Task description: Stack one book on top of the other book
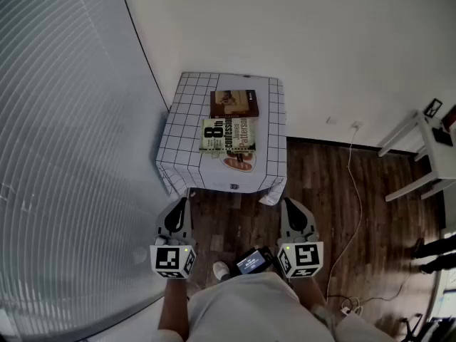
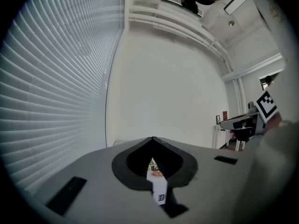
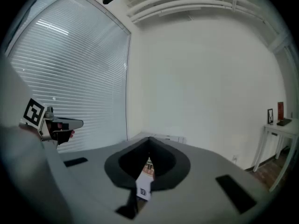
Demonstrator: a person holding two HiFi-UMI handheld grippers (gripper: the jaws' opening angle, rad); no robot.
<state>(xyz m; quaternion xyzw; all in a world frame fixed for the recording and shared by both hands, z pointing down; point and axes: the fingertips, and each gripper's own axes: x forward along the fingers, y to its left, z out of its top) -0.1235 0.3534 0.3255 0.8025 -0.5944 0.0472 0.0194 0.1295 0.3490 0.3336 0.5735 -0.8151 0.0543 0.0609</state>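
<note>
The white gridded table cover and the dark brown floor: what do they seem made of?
White gridded table cover: probably matte cloth; it hangs in folds at the corners. Dark brown floor: wood or wood-look planks, slight sheen; plank seams show.

Over the table, a thin white tablecloth (image 1: 182, 148) with black grid, matt, hanging in soft folds. Printed paper covers on 2 books: brown book (image 1: 234, 104) dull, green-and-white book (image 1: 226, 135) a little brighter. Dark wood plank floor (image 1: 320, 191) with a faint sheen. Matt white painted wall (image 1: 285, 27); smooth pale slatted blinds (image 1: 64, 120). Matt grey plastic shells with black insets on left gripper (image 1: 182, 202) and right gripper (image 1: 289, 202).
</note>
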